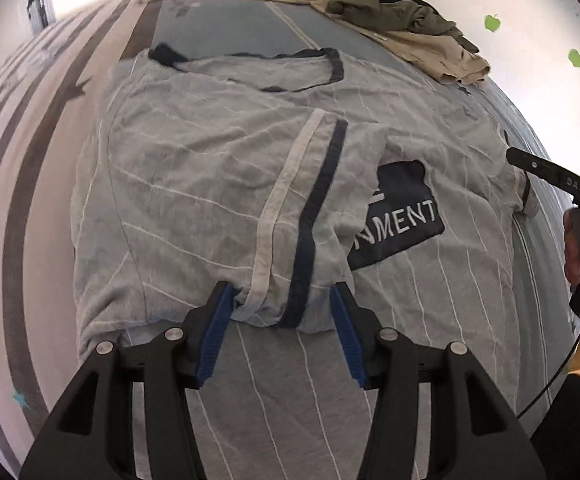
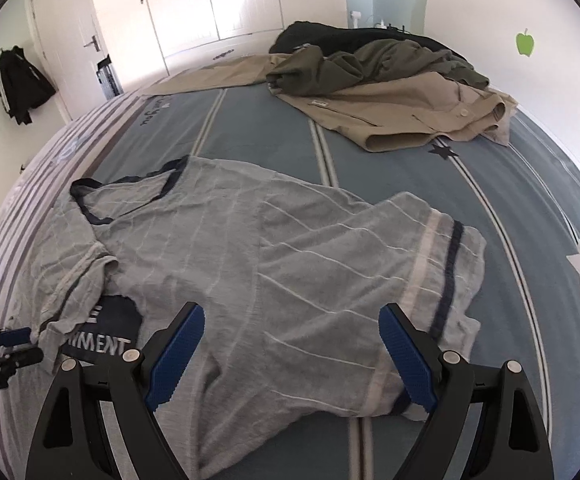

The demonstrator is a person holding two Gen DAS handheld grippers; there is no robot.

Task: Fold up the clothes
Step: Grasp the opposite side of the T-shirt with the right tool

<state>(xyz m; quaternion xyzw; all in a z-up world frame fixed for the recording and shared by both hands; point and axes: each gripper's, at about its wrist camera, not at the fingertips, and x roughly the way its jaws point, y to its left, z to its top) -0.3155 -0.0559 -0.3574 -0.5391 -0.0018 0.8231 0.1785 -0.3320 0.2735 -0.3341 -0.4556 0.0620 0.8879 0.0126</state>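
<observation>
we fold the grey striped t-shirt (image 1: 194, 184) on the bed (image 2: 274, 136)
left gripper (image 1: 282, 300) half-wide around its hem, unpressed; right gripper (image 2: 291, 320) wide, empty.

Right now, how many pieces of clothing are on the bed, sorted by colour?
Grey striped T-shirt: 1
Beige jacket: 1
Olive green garment: 1
Black garment: 1
Total: 4

The left gripper (image 1: 282, 300) hangs low at six o'clock, blue pads parted around the grey shirt's (image 1: 210, 184) folded-over hem, fabric bunched between them. The other gripper (image 1: 549, 176) pokes in at three o'clock; the clothes pile (image 1: 405, 28) sits at one.
</observation>
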